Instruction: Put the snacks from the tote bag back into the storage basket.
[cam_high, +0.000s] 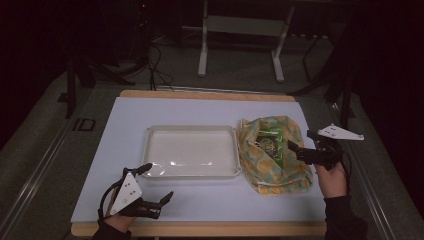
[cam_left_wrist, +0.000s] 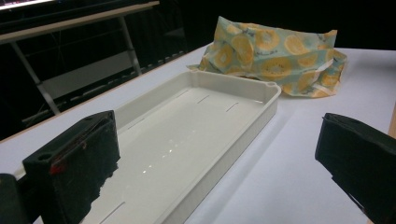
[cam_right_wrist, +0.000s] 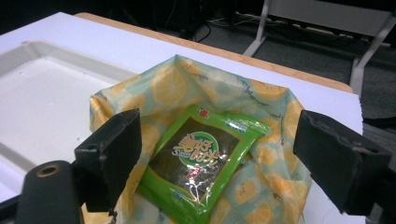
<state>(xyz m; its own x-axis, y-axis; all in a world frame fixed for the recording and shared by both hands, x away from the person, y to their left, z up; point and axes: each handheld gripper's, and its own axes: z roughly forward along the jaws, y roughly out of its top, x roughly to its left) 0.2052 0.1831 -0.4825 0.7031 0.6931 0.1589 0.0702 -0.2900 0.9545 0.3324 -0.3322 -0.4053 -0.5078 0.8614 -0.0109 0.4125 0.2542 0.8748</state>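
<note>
A cloth bag (cam_high: 272, 157) printed with lemon slices lies open on the white table cover, right of a white tray (cam_high: 150, 150). Inside its mouth sits a green snack packet (cam_right_wrist: 201, 156), also visible from above (cam_high: 268, 140). My right gripper (cam_high: 302, 144) hovers at the bag's right edge, open, its jaws set wide on either side of the packet without touching it (cam_right_wrist: 219, 158). My left gripper (cam_high: 157, 182) rests near the table's front left corner, open and empty. In the left gripper view the tray (cam_left_wrist: 261, 105) stretches ahead, with the bag (cam_left_wrist: 275, 53) beyond it.
The white cover (cam_high: 115, 130) lies on a wooden tabletop (cam_high: 210, 94). Behind the table stand the legs of a white metal frame (cam_high: 240, 45) and cables on a dark floor. The tray is empty.
</note>
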